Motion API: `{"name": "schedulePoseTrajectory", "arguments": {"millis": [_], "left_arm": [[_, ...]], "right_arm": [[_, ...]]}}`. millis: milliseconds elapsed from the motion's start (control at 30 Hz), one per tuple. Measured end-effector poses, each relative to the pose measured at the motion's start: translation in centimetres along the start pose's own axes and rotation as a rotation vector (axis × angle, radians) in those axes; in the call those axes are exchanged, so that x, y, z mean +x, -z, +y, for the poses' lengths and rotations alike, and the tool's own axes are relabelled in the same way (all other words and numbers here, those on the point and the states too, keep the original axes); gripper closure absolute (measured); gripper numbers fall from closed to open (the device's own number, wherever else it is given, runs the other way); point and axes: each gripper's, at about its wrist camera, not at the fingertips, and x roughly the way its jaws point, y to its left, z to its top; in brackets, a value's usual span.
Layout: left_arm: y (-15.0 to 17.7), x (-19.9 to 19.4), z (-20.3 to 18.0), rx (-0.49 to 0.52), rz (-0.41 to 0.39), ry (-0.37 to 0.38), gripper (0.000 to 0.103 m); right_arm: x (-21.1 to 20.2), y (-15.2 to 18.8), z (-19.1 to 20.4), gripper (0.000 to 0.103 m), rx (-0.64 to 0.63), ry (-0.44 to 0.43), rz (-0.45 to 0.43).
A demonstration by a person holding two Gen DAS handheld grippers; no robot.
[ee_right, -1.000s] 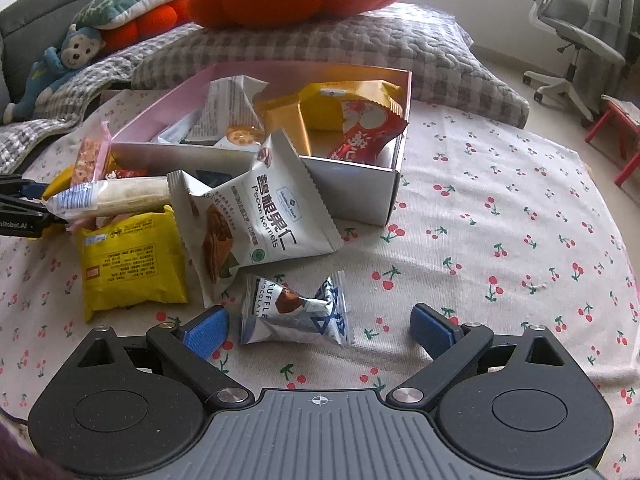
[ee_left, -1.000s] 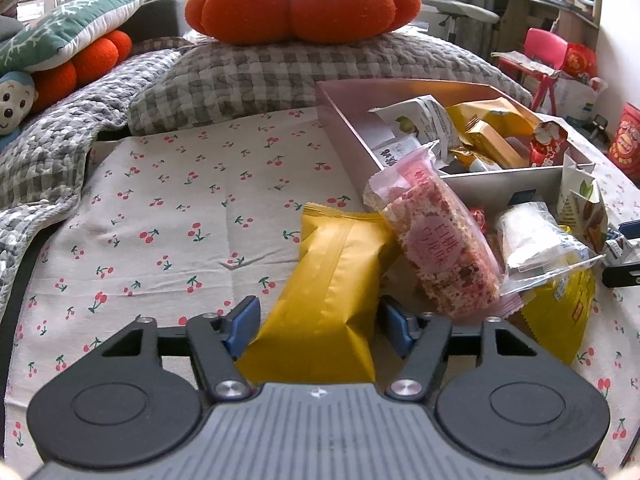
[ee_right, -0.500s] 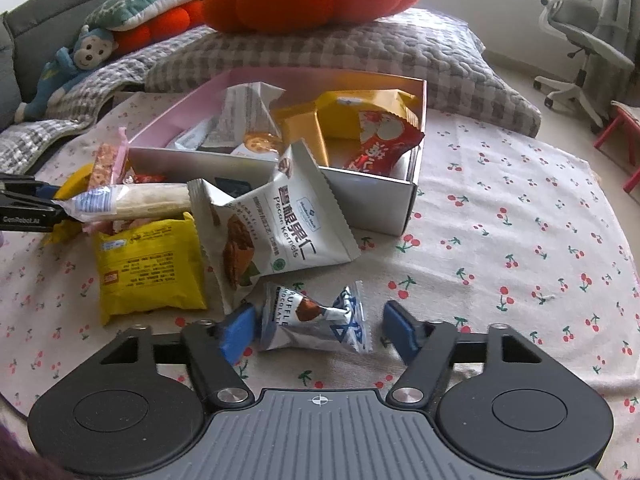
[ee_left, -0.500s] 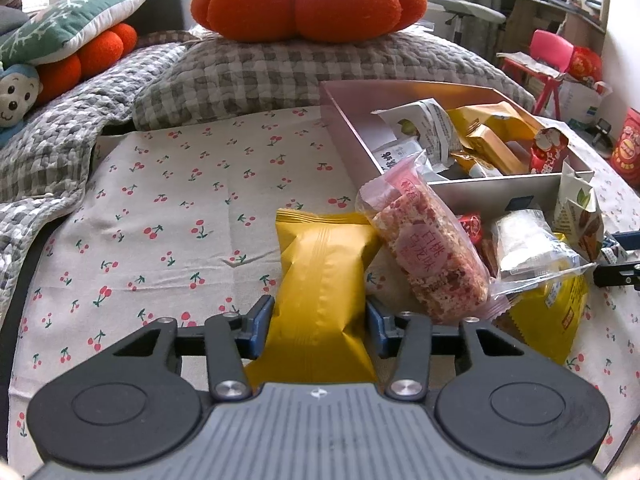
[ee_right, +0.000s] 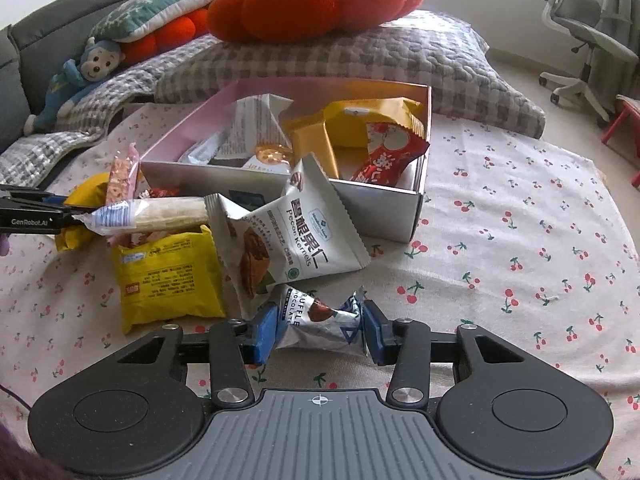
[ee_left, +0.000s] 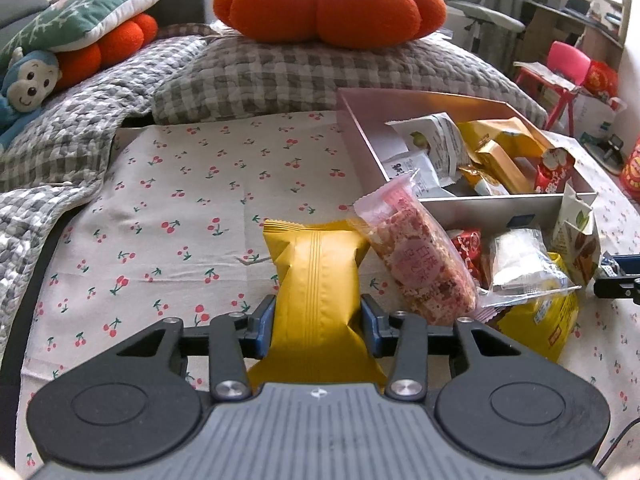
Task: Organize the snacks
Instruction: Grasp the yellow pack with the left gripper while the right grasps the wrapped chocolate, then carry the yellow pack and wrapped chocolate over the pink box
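My left gripper (ee_left: pixel 318 326) is shut on a plain yellow snack packet (ee_left: pixel 316 280) that lies on the cherry-print cloth. Right of it lean a pink rice-crisp bar (ee_left: pixel 420 264) and a clear-wrapped white bar (ee_left: pixel 520 264). My right gripper (ee_right: pixel 320 330) is shut on a silver truffle chocolate wrapper (ee_right: pixel 316 320) on the cloth. Just beyond it lie a white pecan kernels bag (ee_right: pixel 296 236) and a yellow packet (ee_right: pixel 168 276). The open box (ee_right: pixel 380 208) behind holds several snacks; it also shows in the left wrist view (ee_left: pixel 492 204).
A checked cushion (ee_left: pixel 320 76) with an orange pumpkin pillow (ee_left: pixel 328 4) lies behind the box. A grey quilt and a monkey toy (ee_right: pixel 80 76) are at the left. An office chair (ee_right: pixel 580 28) stands at the far right. The left gripper's tip (ee_right: pixel 36 216) shows at the right view's left edge.
Both grippers have closed: the left on the yellow packet, the right on the truffle chocolate wrapper. Both have moved slightly forward.
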Motion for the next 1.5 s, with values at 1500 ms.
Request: {"name": "schedulePoseTrajectory", "arguments": {"millis": [1500], "left_arm": [[-8.1, 0.1, -5.2, -0.150, -0.128, 0.056, 0.064]], "right_arm": [[-1.1, -8.9, -1.5, 0.060, 0.213, -0.014, -0.209]]}}
